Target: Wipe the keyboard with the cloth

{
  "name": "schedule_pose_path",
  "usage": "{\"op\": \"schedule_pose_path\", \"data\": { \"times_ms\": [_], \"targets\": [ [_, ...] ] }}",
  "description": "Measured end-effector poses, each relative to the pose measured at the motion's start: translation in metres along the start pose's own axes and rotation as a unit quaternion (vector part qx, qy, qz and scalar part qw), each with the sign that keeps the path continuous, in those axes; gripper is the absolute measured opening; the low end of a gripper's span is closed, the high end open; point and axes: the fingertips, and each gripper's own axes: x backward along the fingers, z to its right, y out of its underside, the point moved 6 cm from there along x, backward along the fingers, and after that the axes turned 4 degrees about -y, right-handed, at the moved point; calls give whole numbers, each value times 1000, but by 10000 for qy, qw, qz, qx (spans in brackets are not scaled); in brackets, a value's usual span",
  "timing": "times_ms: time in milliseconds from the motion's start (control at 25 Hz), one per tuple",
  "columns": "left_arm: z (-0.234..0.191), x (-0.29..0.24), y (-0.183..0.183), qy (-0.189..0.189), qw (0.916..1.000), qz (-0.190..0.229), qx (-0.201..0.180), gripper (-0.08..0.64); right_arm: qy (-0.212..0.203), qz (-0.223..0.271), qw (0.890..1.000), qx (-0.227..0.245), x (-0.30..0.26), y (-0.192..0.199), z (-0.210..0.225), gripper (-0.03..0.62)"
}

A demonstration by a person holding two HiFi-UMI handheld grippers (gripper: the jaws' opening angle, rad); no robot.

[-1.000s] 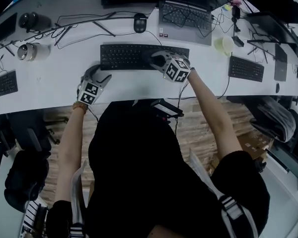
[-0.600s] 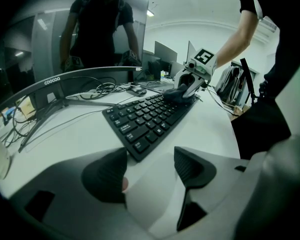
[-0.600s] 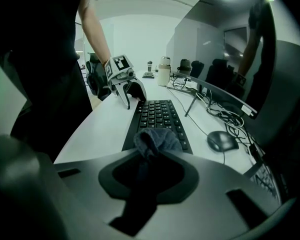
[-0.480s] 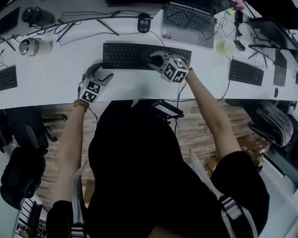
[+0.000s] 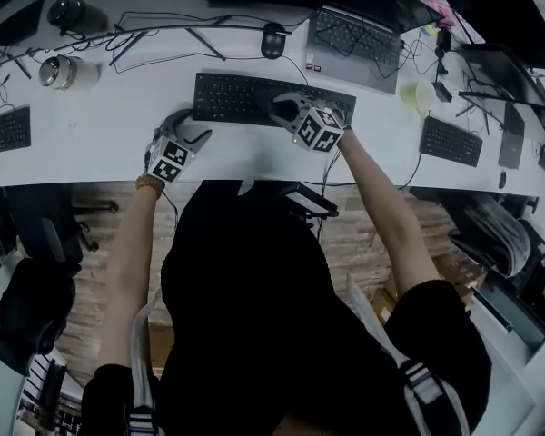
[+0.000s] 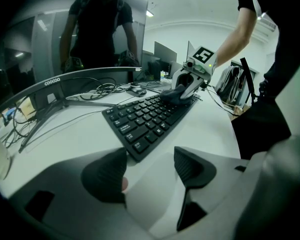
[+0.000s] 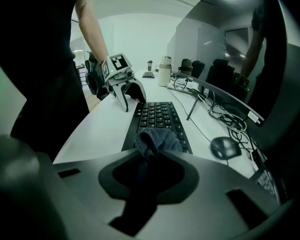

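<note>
A black keyboard point(image 5: 245, 100) lies along the white desk; it also shows in the left gripper view point(image 6: 140, 119) and the right gripper view point(image 7: 157, 118). My right gripper point(image 5: 283, 109) is shut on a dark grey cloth point(image 7: 156, 141), which rests bunched on the keys right of the keyboard's middle; the cloth point(image 6: 176, 94) sits under that gripper in the left gripper view. My left gripper point(image 5: 189, 127) stands open on the desk at the keyboard's near left corner, nothing between its fingers point(image 6: 192, 166).
A mouse point(image 5: 272, 40), a laptop point(image 5: 356, 36) and tangled cables point(image 5: 154, 34) lie behind the keyboard. Two metal cups point(image 5: 56, 71) stand at the far left, and other keyboards point(image 5: 450, 141) sit at both ends. A curved monitor stand point(image 6: 55, 91) rises beyond.
The right gripper with the cloth has slid slightly leftward along the keyboard. The left gripper has stayed in place by the keyboard's corner.
</note>
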Motion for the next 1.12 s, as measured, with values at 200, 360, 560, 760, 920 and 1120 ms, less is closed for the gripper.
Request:
{"op": "schedule_pose_path", "data": {
  "times_ms": [200,360,560,760,920,1120],
  "targets": [
    [0,1,1,9,10000,-49,28,301,6,54,10000,29,-5,-5,0,57],
    [-1,1,4,-28,9999,-112,15,301,-61,128,9999,71,-16,-18,3,57],
    [0,1,1,-18,10000,-96,14,301,-145,128,9997,137,-25,-28,4,57],
    [-2,2,1,-26,9999,-120,-3,301,-145,139,9997,153,-27,-29,5,57],
    [-1,1,2,-34,9999,-113,13,301,-145,189,9995,212,-32,-36,5,57],
    [-1,1,1,-20,10000,-60,49,301,-291,217,9988,315,-49,-55,8,57]
  ]
}}
